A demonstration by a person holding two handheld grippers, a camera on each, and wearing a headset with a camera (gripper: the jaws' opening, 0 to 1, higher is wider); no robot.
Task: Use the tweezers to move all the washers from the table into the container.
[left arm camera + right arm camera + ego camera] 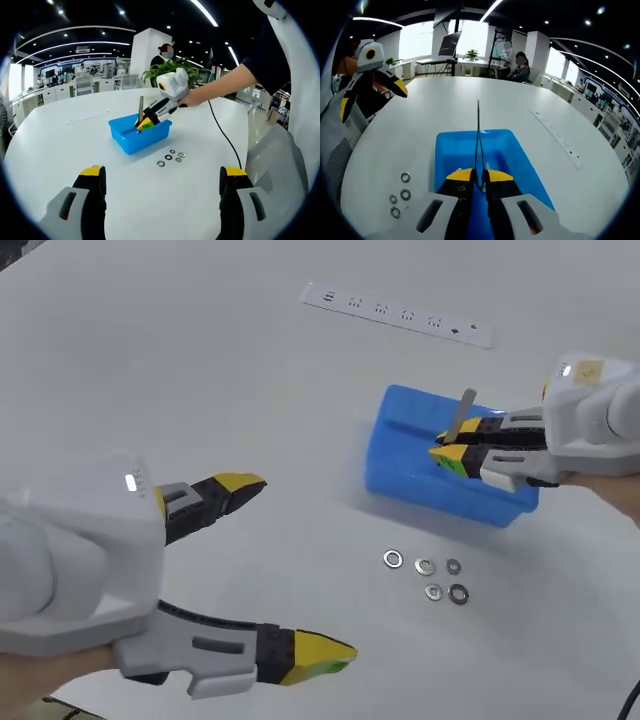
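nearby, power strip (396,314), plant (172,67) beyond container (400,472)

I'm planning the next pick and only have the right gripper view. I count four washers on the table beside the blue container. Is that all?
Observer: No, the head view shows five washers in a loose cluster on the table, on the person's side of the blue container.
Operator: Is my tool aimed down at them?
Observer: No. In the left gripper view the tweezers stand nearly upright above the container, clamped in the right gripper.
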